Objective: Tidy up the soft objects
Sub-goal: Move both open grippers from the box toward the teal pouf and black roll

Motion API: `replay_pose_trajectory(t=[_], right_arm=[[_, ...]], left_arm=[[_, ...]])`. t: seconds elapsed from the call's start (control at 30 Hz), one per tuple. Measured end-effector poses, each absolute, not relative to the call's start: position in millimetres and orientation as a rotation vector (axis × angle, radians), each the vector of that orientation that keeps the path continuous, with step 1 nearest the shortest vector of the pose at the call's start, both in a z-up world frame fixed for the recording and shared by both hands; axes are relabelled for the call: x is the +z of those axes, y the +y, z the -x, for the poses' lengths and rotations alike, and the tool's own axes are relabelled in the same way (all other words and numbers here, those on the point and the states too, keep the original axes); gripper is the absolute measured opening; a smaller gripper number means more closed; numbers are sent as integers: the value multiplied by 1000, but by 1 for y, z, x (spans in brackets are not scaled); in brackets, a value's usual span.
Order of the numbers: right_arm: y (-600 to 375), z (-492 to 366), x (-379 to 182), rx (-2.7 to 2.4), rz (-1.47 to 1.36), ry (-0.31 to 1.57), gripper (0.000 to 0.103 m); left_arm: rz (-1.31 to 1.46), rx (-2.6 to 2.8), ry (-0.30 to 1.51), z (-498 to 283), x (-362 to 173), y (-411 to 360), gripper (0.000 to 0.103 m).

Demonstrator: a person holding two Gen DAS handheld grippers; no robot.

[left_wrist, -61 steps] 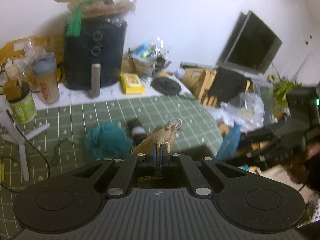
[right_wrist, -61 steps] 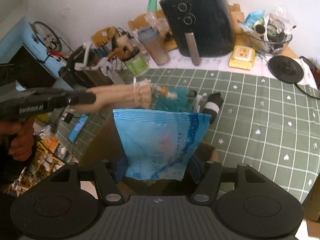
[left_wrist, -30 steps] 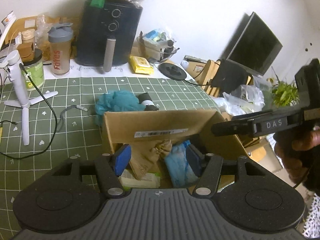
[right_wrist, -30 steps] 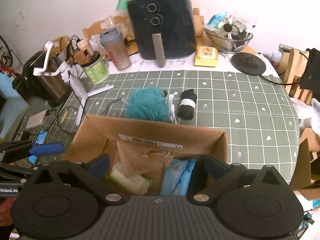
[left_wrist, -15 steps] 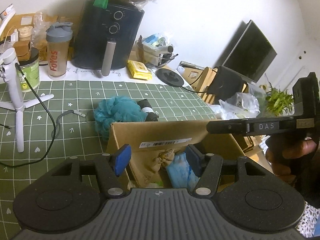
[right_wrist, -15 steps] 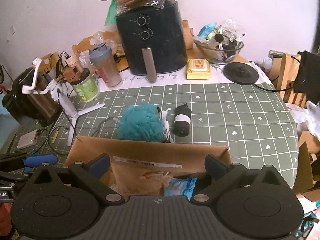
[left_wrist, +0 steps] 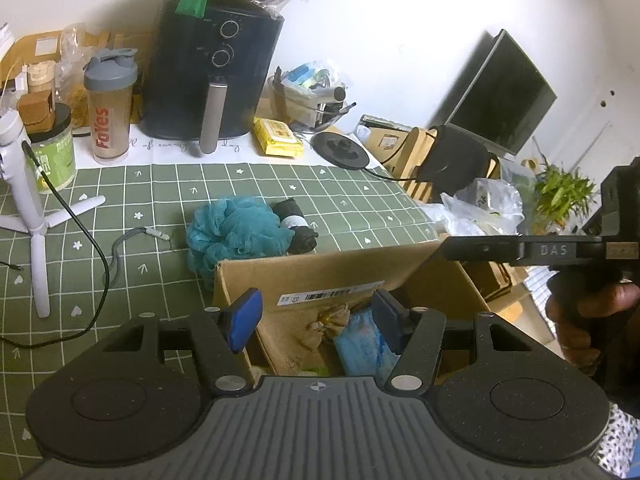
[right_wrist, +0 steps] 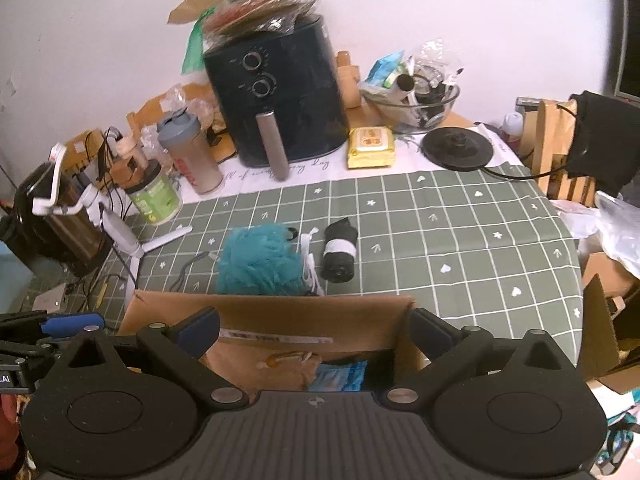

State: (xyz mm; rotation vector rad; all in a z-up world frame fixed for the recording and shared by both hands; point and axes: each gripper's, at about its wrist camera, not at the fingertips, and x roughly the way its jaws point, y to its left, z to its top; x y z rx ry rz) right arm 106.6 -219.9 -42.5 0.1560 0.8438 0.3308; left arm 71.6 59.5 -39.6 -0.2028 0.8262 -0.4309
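Teal pouf (left_wrist: 234,228) and black banded roll (left_wrist: 296,226): lying side by side and touching on the green checked cloth (left_wrist: 360,200), just behind the far wall of the cardboard box (left_wrist: 320,272).

Compared with two seconds ago: no longer carrying anything. Then, pinching the tan drawstring pouch (left_wrist: 326,322) in the left gripper (left_wrist: 315,318) and gripping the blue packet (left_wrist: 360,344) in the right gripper (right_wrist: 315,328); now, both pieces lying inside the box, pouch to the left and packet just beside it on the right. Since a second ago, looking less deeply into the box from both wrists, with more of the cloth beyond it showing.

Left gripper: released, blue pads standing apart with nothing between them, hovering above the near side of the box, pouch and packet showing below the gap. Pouf and roll sitting well beyond the fingertips, past the box wall.

Right gripper: also released and empty, fingers spread wider than the box's far wall in its own view, pouf and roll lying ahead and slightly left of centre.
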Motion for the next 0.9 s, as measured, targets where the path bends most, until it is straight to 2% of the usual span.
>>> replay_pose_trajectory(t=[0.9], right_arm=[[-280, -200, -44, 457, -106, 921, 103]], left_arm=[[169, -213, 926, -132, -27, 58, 60]])
